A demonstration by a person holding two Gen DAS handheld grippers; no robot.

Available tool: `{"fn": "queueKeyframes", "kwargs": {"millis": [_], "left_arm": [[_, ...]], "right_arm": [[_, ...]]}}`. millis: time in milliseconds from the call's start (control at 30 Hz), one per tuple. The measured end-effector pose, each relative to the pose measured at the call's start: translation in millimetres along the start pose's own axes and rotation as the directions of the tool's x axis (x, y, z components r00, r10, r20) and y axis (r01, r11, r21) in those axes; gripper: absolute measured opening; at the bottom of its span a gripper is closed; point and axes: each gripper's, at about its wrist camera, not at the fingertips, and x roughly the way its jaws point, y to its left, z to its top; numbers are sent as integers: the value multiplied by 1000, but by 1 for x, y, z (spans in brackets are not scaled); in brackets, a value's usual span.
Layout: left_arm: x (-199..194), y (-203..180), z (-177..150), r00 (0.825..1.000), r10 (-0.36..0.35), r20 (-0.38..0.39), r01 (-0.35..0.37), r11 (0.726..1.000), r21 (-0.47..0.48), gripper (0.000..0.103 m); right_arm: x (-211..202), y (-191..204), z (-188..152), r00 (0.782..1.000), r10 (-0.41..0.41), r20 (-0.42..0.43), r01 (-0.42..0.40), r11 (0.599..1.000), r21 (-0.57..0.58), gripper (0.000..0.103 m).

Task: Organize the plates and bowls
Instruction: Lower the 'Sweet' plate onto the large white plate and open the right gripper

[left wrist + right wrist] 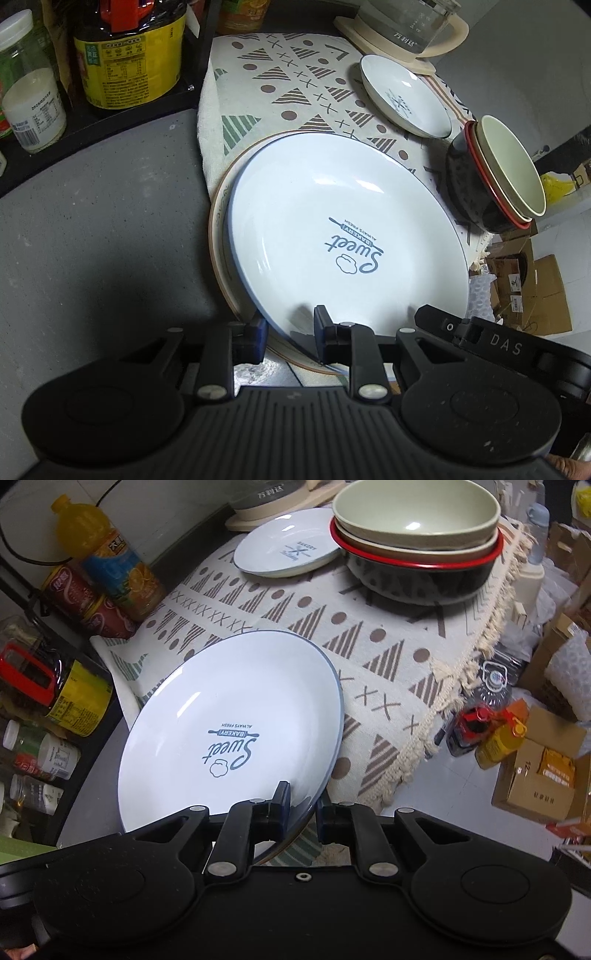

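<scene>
Patterned cloth (pixel 369 653) on table | right claw (pixel 303 808) pinches "Sweet Bakery" plate (pixel 229 731) rim, tilting it for stacking | left claw (pixel 290 332) narrowly straddles the plate's near rim (pixel 347 229), contact unclear.

A big white plate (pixel 229 723) with blue "Sweet" words sits tilted mid-frame; a small white plate (pixel 286 550) lies flat above; stacked bowls (pixel 417 542) stand upper right.
</scene>
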Motion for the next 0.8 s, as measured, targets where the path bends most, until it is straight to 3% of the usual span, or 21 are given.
{"fn": "queueKeyframes", "kwargs": {"millis": [567, 800], "left_arm": [[-2, 20, 5, 998, 66, -13, -67, 997, -32, 24], [-7, 15, 9, 997, 78, 15, -77, 997, -25, 24]], "right_arm": [[14, -1, -6, 998, -5, -63, 8, 999, 45, 16], [9, -1, 0, 999, -3, -36, 4, 1000, 14, 25]]}}
